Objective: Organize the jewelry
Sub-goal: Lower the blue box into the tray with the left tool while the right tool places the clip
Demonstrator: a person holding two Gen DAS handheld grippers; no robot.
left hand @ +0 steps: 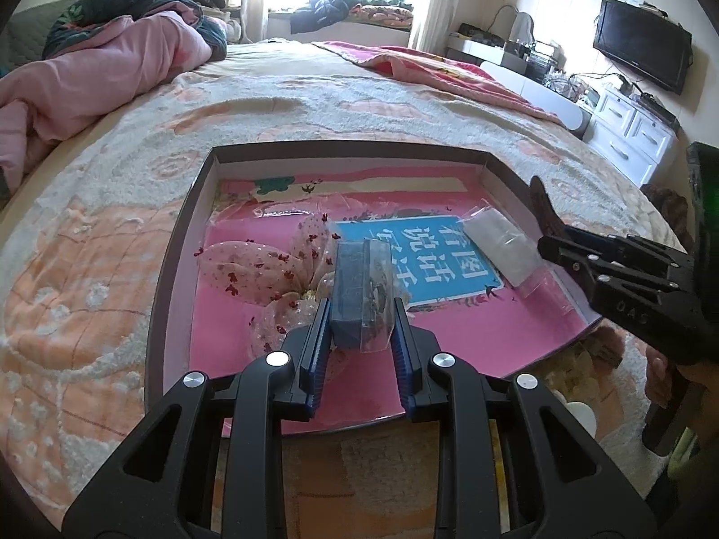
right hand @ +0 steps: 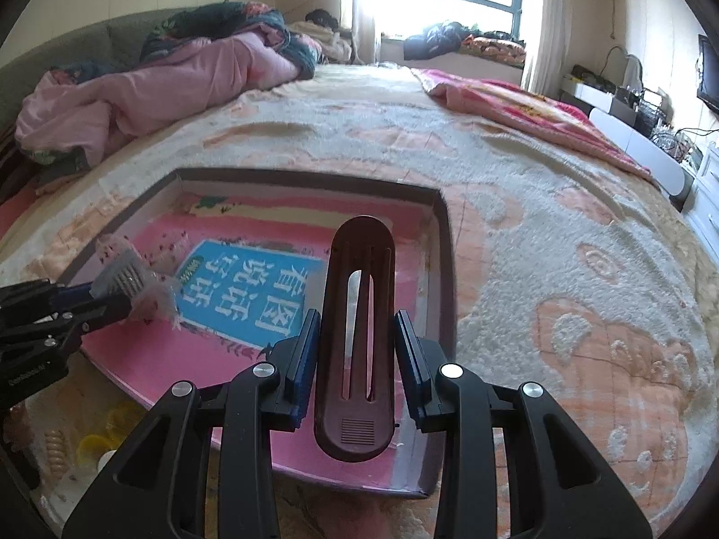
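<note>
The left gripper point(left hand: 359, 321) is pinching a clear-wrapped dark blue packet point(left hand: 357, 285) and the right gripper point(right hand: 357, 341) a maroon plastic hair clip point(right hand: 357, 314), both over the shallow brown-rimmed box point(left hand: 350, 149). A sheer pink bow point(left hand: 265, 271) and a white pouch point(left hand: 501, 245) are already lying inside; loose yellow pieces beside the box seemingly remain.

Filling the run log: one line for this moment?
left gripper: shut on bagged blue item | right gripper: shut on maroon hair clip | both over tray

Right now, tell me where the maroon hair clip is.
The maroon hair clip is gripped between the right gripper fingers, above the right side of the shallow box on the bed, over its pink book.
</note>
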